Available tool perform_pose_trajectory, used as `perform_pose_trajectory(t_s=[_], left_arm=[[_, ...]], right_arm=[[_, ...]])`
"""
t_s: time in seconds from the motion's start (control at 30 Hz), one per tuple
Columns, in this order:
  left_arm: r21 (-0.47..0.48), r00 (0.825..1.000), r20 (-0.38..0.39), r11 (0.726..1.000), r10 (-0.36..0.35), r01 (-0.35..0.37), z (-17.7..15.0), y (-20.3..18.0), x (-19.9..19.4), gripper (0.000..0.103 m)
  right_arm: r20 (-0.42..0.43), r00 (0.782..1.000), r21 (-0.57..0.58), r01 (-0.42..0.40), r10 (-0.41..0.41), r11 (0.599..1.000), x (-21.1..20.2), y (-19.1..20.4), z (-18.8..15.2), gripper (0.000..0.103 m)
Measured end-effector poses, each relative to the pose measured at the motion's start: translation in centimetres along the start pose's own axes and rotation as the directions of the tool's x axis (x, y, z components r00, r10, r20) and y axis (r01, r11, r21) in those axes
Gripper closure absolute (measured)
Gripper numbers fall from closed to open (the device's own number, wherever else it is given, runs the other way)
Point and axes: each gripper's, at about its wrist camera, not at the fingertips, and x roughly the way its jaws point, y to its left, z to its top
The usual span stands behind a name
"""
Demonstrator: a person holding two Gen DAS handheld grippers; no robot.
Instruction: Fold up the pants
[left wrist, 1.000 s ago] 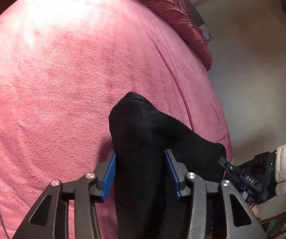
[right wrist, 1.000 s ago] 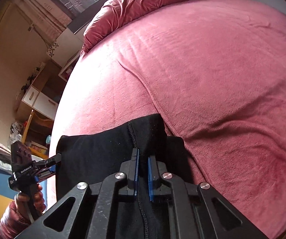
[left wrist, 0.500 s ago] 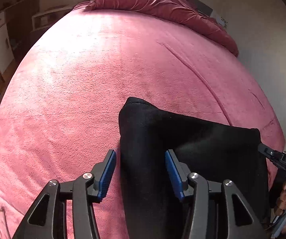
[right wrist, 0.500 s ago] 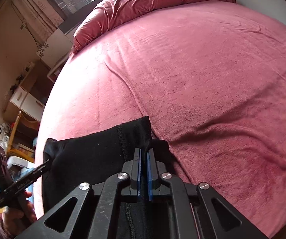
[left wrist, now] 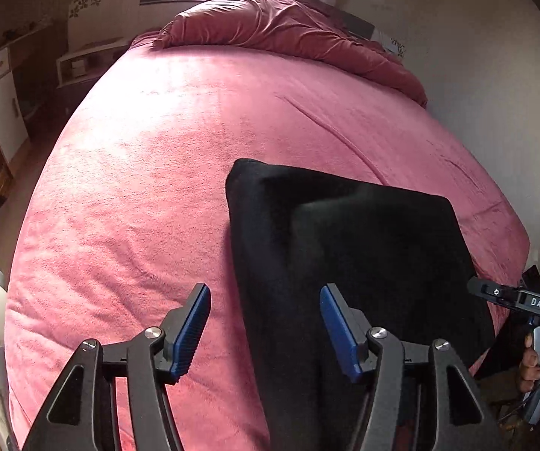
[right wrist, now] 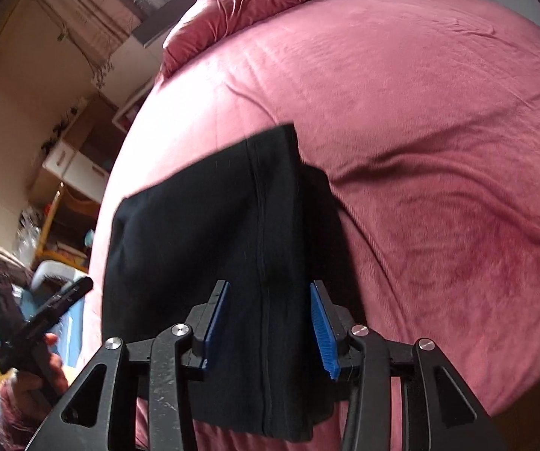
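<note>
The folded black pants (left wrist: 352,248) lie flat on the pink bed (left wrist: 138,188). The left gripper (left wrist: 264,323) has just been opening; its fingers stand wide, gripping nothing. The right gripper (right wrist: 268,323) has also just opened, the pants lying loose beneath its parted fingers.

Folded black pants (right wrist: 232,233) on a pink bed (right wrist: 420,120).
The right gripper (right wrist: 268,323) hovers over the pants; its jaws have just been opening, blue pads clear of the cloth, the seam running between them. Left of the jaws, a hand (right wrist: 44,368) holds the other gripper.

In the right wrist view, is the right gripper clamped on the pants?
No. The right gripper stands with its jaws apart, and the black pants lie flat on the bed beyond its blue pads, unpinched.
</note>
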Motion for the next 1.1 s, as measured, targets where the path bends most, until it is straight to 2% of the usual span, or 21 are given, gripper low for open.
perform_pose_trajectory(t_s=[0.03,0.23,0.57,0.8,1.03,1.1], left_arm=[[0.006,1.0,-0.003,1.0,0.006,-0.006,-0.4,-0.3,-0.1,0.041],[0.05,1.0,-0.003,0.999,0.015,-0.015,-2.3,-1.4,-1.0,0.041],[0.084,1.0,0.003,0.996,0.021,-0.021,-3.9,-2.5,-1.7,0.039],[0.09,0.999,-0.022,0.996,0.031,-0.028,-4.4,-2.2,-0.8,0.039],[0.096,0.999,-0.048,0.995,0.02,-0.015,-4.9,-2.1,0.2,0.038],[0.063,0.998,-0.051,0.997,-0.041,0.044,-4.7,-1.4,0.3,0.032]], right_arm=[[0.002,1.0,-0.011,0.025,-0.025,1.0,0.2,0.1,-0.3,0.081],[0.035,0.998,-0.033,0.057,-0.056,0.998,-0.2,0.8,-0.8,0.09],[0.082,0.99,-0.061,0.118,-0.112,0.991,-1.7,1.7,-1.3,0.092],[0.069,0.984,-0.048,0.166,-0.163,0.985,-0.2,0.8,-2.0,0.093],[0.069,0.988,-0.005,0.141,-0.14,0.99,0.5,0.0,-2.3,0.091],[0.063,0.994,0.023,0.091,-0.093,0.996,0.2,-0.5,-2.1,0.086]])
